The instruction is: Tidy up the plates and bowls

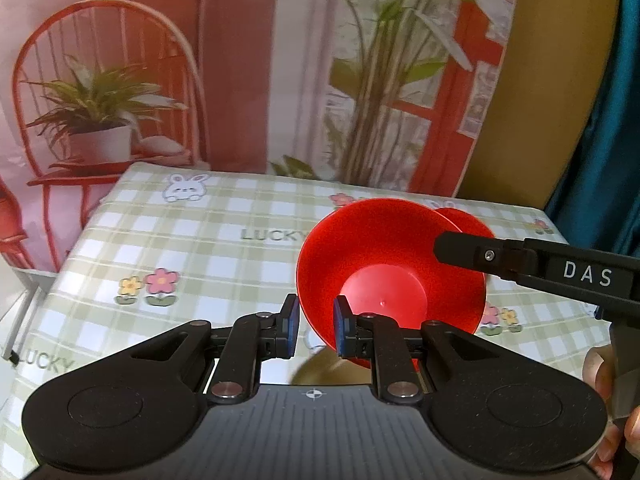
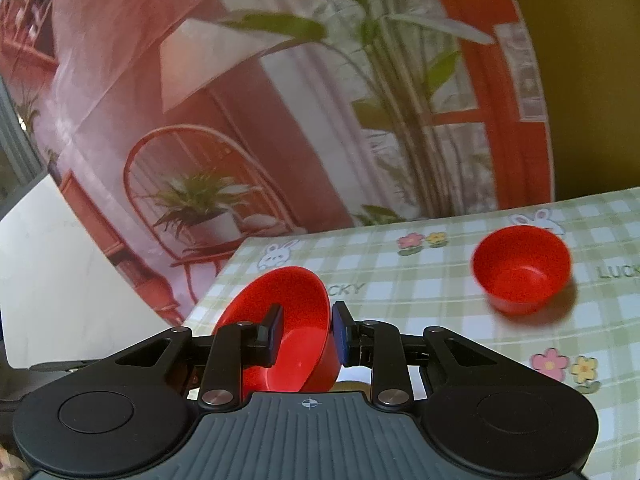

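My left gripper (image 1: 316, 326) is shut on the rim of a wide red bowl (image 1: 392, 272), which hangs tilted above the checked tablecloth (image 1: 200, 240) with its inside facing the camera. Behind it peeks a second red rim (image 1: 468, 220), close to the right gripper's finger (image 1: 480, 254) that reaches in from the right. In the right wrist view, my right gripper (image 2: 307, 332) is shut on the wall of another red bowl (image 2: 288, 320), held tilted over the table's left corner. A deeper red bowl (image 2: 520, 270) lies further right on the cloth (image 2: 440, 300), apart from both grippers.
A printed backdrop (image 1: 160, 80) with a red chair and plants hangs right behind the table's far edge. A person's hand (image 1: 600, 380) holds the right gripper's handle. A white surface (image 2: 48, 260) lies beyond the table's left edge.
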`<state>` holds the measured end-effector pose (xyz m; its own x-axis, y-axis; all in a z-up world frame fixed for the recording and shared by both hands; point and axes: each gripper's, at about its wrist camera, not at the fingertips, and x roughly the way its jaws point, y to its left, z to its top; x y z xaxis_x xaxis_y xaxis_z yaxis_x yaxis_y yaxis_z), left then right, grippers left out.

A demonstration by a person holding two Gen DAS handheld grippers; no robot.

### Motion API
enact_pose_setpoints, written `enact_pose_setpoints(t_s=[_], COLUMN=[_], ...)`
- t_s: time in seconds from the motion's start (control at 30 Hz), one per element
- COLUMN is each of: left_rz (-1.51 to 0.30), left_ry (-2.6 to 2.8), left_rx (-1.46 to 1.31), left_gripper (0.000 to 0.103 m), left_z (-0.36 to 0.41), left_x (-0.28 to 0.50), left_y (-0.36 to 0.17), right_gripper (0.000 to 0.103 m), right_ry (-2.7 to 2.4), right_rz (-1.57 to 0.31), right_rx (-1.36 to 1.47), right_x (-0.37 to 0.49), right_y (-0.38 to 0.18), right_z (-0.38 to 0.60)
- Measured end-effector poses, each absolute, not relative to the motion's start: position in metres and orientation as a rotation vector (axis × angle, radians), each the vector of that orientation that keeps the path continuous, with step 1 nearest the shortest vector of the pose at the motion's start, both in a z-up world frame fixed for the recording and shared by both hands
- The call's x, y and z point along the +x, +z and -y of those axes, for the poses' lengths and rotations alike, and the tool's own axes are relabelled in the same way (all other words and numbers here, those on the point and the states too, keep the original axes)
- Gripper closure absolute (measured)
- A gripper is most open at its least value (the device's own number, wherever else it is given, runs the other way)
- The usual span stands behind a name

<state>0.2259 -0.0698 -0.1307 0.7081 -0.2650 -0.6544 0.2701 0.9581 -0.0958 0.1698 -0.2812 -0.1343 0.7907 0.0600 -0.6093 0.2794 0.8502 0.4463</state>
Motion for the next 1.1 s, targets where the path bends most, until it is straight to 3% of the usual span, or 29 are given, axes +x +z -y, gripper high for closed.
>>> enact_pose_setpoints(t_s=[1.1], left_rz=[-0.730], left_ry=[-0.500], left_rx=[-0.003], left_gripper=[0.084], left_z=[0.154], left_x=[0.195], left_y=[-0.136], right_gripper=[0.078], right_ry=[-0.311], right_rz=[-0.672], right_rx=[0.491], right_x=[0.089], right_y=[-0.122], right_z=[0.343])
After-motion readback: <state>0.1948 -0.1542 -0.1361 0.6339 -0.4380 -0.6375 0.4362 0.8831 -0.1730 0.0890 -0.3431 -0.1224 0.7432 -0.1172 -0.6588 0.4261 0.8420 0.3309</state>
